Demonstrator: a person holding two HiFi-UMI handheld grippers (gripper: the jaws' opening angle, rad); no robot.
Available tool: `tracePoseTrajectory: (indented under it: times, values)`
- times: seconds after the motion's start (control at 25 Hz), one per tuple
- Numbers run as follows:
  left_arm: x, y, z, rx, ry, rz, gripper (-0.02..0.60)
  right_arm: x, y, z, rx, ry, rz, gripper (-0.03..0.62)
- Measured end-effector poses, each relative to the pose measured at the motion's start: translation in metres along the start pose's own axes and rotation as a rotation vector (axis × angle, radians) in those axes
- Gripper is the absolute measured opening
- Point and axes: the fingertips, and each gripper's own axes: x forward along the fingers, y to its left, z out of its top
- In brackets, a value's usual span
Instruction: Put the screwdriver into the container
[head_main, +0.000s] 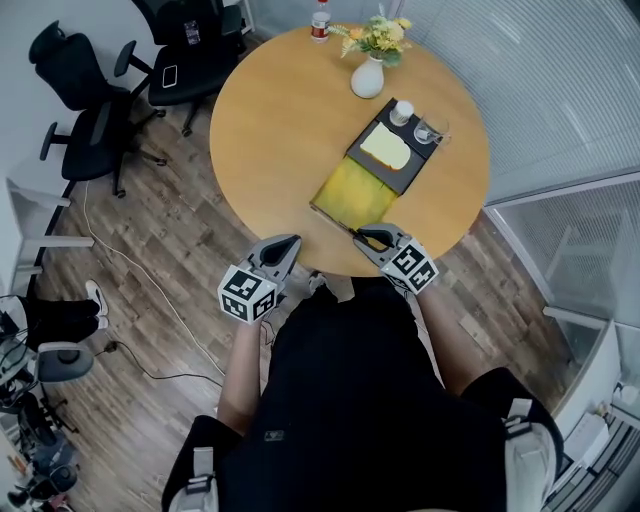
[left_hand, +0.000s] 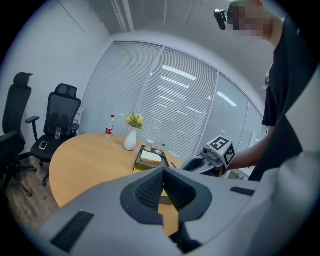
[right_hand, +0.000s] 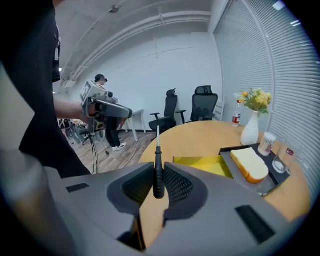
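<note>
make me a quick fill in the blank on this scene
The right gripper is shut on the ____.
The bread slice lies on a black ____.
The container is coloured ____.
Missing words: screwdriver; tray; yellow.

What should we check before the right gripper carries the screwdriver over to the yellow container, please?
1. Grip on the screwdriver: ok. Its black handle sits clamped between the pads of the right gripper, shaft pointing forward.
2. Yellow container open, with room inside: ok. Nothing shows inside it.
3. Way across the table to the container: ok. Nothing stands between.
4. Container clear of the black tray: cannot tell. The tray meets its far end, touching or overlapping.
5. Left gripper out of the way: ok. It is shut, empty, and off the table's near edge.
</note>
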Motion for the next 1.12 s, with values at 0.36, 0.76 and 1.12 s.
tracePoseTrajectory:
  times: [0.36,0.76,1.12]
  values:
    - [0.005,0.007,-0.002,-0.021,0.01,0.033,0.005,0.025,-0.028,-0.014,-0.011,0.071,0.02,0.057]
    - [0.028,0.021,0.004,-0.04,0.023,0.056,0.005,0.057,-0.066,-0.042,-0.016,0.213,0.04,0.058]
    - [0.042,0.023,0.005,-0.087,0.008,0.072,0.005,0.085,-0.086,-0.05,-0.138,0.35,0.086,0.057]
